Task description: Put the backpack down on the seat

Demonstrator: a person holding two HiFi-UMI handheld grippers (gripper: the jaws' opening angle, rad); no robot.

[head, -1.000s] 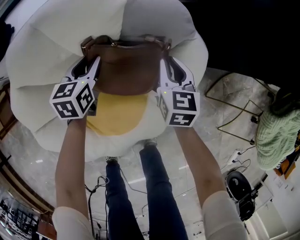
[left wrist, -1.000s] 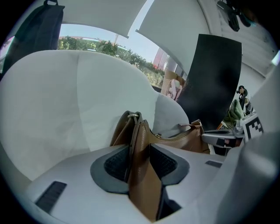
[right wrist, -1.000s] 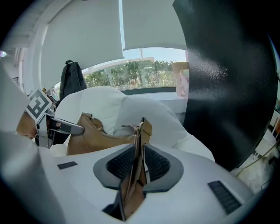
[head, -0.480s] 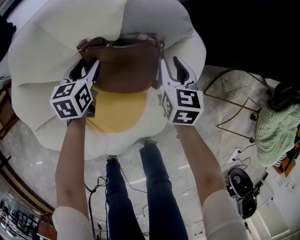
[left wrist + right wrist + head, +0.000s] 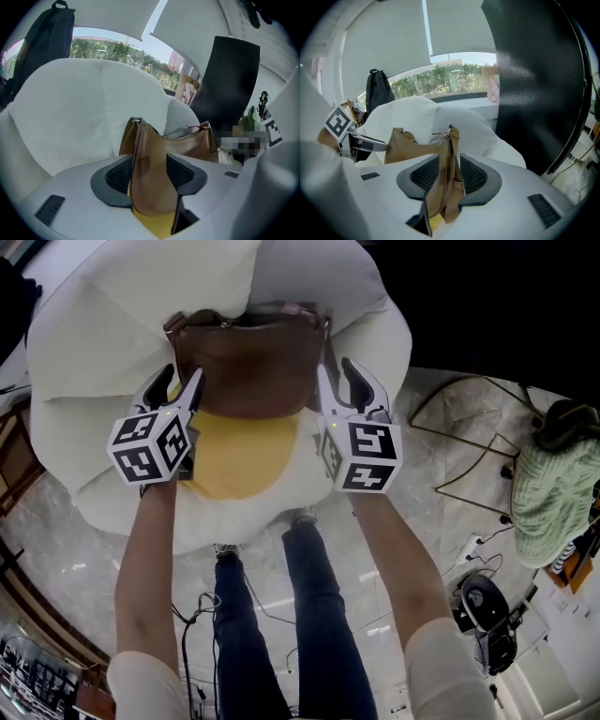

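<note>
A brown leather bag stands upright on the white seat, at the back of its yellow middle cushion. My left gripper is at the bag's left end, its jaws opening. In the left gripper view the bag passes between the pads with a gap on each side of my left gripper. My right gripper is at the bag's right end. There the bag's edge and strap hang loose between the spread jaws of my right gripper.
A black backpack hangs behind the seat at the left. A tall black panel stands to the right. On the marble floor are a wire-frame stand, a green knitted item, a round black device and cables. The person's legs are below.
Both grippers' jaws have spread and let go of the bag, which now rests on the seat. The grippers have drawn back slightly toward the person.
</note>
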